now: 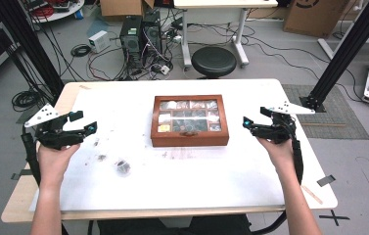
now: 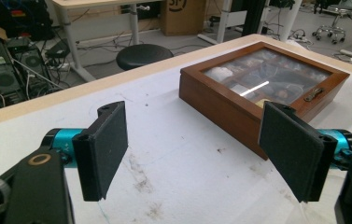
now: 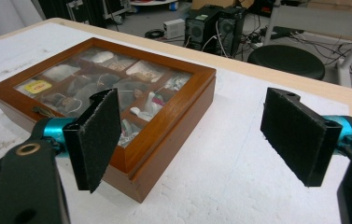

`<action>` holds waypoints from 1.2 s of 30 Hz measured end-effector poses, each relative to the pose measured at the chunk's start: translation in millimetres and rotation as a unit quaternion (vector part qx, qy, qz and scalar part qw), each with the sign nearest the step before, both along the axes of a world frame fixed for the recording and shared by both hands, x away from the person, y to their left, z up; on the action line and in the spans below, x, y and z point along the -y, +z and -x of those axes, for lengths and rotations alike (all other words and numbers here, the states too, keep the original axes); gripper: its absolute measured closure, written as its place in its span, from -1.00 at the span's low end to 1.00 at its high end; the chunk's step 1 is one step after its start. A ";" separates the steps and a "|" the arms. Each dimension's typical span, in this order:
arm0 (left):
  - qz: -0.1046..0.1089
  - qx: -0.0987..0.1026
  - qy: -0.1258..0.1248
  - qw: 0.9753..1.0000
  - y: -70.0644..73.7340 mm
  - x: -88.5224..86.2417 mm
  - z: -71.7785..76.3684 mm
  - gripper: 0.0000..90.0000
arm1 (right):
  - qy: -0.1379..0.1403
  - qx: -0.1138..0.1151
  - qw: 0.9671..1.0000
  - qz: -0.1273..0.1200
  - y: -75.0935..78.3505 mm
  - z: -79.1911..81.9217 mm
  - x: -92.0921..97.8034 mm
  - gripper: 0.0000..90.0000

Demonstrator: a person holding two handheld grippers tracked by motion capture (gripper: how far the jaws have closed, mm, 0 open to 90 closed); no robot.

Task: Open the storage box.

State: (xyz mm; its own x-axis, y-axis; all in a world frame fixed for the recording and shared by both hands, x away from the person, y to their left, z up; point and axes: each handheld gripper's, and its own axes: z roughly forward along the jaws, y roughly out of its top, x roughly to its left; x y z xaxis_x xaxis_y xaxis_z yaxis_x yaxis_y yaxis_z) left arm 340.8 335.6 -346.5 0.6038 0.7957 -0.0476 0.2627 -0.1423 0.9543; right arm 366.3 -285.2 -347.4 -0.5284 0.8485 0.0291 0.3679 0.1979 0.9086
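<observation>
A shut wooden box (image 1: 190,138) with a glass lid and a small front latch lies at the middle of the white-topped table (image 1: 211,171). Its compartments hold small bagged items. My left gripper (image 1: 84,122) hovers open at the table's left side, well clear of the box. Between its two pads there is nothing but table, with the box (image 2: 220,100) ahead on the right. My right gripper (image 1: 255,117) is open too, just right of the box. The box's corner (image 3: 164,140) sits near its left pad (image 3: 96,137), apart from it.
A small dark object (image 1: 122,167) and a smaller speck (image 1: 102,157) lie on the table in front of the left hand. Behind the table are a black stool (image 1: 214,61), computer towers (image 1: 140,34) with cables, and black frame posts (image 1: 348,49) on both sides.
</observation>
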 end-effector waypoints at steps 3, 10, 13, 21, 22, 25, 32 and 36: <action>0.000 0.004 0.000 1.000 1.3 -0.5 1.2 -0.46 | -0.001 0.002 1.000 -0.001 -0.6 -0.6 -1.2 -0.54; -0.003 0.004 -0.001 1.000 2.0 0.0 2.6 -0.46 | -0.002 -0.002 1.000 -0.003 -4.0 -4.1 -3.7 -0.54; -0.003 0.002 0.000 1.000 1.6 0.7 2.3 -0.46 | -0.003 -0.003 1.000 0.001 -5.0 -4.4 -4.7 -0.54; -0.008 0.004 0.001 1.000 2.0 2.2 2.4 -0.46 | 0.004 -0.020 1.000 0.004 -15.0 -6.3 -9.6 -0.53; -0.005 0.003 0.001 1.000 2.1 1.7 2.1 -0.46 | 0.006 -0.024 1.000 0.003 -16.6 -6.5 -10.8 -0.53; -0.003 0.002 0.001 1.000 2.2 1.0 1.7 -0.46 | 0.011 -0.023 1.000 0.004 -20.7 -6.9 -14.4 -0.53; -0.003 0.000 0.001 1.000 1.6 0.9 0.9 -0.46 | 0.030 -0.029 0.999 0.005 -28.3 -8.6 -22.0 -0.53; -0.001 -0.001 -0.001 1.000 1.4 -0.8 1.3 -0.46 | 0.044 -0.044 0.998 0.003 -33.9 -11.1 -25.8 -0.45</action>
